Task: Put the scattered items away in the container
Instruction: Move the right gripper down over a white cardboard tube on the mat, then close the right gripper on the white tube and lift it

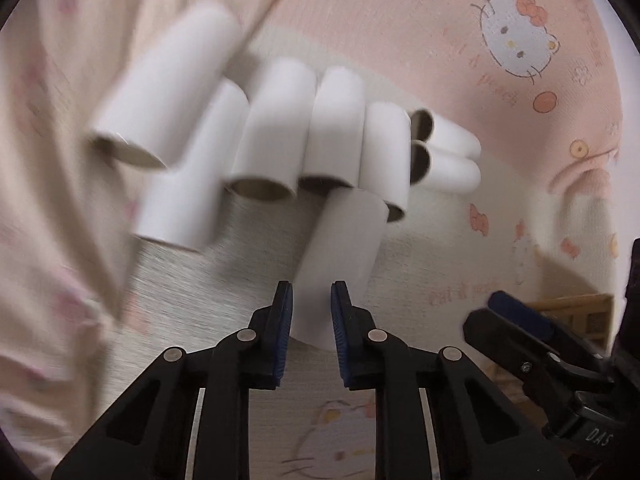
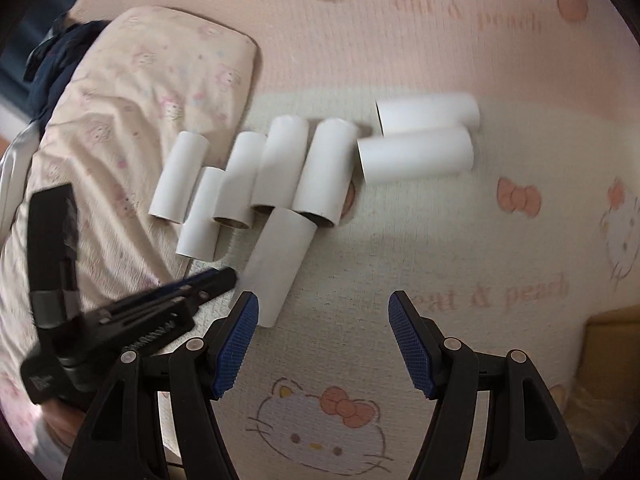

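Supporting surface: a bed covered by a pink and cream sheet printed with cartoon cats, bows and lettering. Lying directly on it: eight white cardboard tubes, all on their sides, clustered near the middle, two of them crosswise and side by side. A pale patterned pillow lies just beside the cluster.

Both fisheye cameras are looking steeply down along their own fingers onto a printed bedsheet. The left wrist view is sitting close — white cardboard tubes are filling its middle, blurred. The right wrist view is hanging a little farther back, taking in the same tubes and a pillow toward the sheet's left edge. Each view is catching the other gripper at its side.
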The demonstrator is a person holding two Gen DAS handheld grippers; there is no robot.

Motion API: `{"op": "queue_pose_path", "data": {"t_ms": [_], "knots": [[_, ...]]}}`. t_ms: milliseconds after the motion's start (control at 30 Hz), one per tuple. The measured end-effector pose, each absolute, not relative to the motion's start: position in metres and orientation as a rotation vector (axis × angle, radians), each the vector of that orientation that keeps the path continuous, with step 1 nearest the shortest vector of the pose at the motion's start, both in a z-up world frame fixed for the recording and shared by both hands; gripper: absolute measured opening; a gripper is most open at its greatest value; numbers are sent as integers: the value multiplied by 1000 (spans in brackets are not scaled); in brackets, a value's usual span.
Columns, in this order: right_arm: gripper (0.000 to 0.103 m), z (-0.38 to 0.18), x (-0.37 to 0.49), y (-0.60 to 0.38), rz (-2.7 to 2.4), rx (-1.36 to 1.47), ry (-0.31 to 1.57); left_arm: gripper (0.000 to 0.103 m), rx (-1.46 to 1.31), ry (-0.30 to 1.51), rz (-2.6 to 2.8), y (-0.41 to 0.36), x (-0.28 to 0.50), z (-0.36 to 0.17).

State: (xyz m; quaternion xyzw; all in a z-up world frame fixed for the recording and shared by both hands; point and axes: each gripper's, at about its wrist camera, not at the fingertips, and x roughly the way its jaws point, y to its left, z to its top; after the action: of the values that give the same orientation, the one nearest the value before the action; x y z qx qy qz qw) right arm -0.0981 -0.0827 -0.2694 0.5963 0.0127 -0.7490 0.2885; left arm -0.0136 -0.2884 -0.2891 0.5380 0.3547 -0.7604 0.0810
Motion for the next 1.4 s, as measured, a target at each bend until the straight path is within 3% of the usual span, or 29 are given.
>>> {"op": "queue_pose_path", "data": {"t_ms": [433, 600, 733, 867, 1100, 1167, 1233, 1400], "knots": [[65, -294, -117, -49, -1957, 1740, -235, 21, 1808, 1280, -2255, -245, -31, -308], [63, -291, -106, -39, -2020, 1720, -146, 21, 1721, 1184, -2285, -245, -34, -295], [47, -299, -101, -50, -2033, 1735, 9, 21, 1754, 1221, -2246, -252, -39, -302], [47, -305, -97, -57, -2009, 1727, 19, 22, 1748, 1335, -2224, -259, -45, -308], [47, -312, -101, -62, -1995, 1760, -41, 22, 1757, 1365, -2200, -257, -64, -315], [47, -312, -103, -63, -2012, 1756, -13, 27, 1775, 1362, -2198, -254, -70, -316], [47, -315, -105, -61, -2001, 1765, -31, 42, 1797, 1338, -2189, -251, -75, -317], [44, -330, -117, -47, -1969, 1827, -136, 45, 1806, 1313, -2216, -245, -87, -319]]}}
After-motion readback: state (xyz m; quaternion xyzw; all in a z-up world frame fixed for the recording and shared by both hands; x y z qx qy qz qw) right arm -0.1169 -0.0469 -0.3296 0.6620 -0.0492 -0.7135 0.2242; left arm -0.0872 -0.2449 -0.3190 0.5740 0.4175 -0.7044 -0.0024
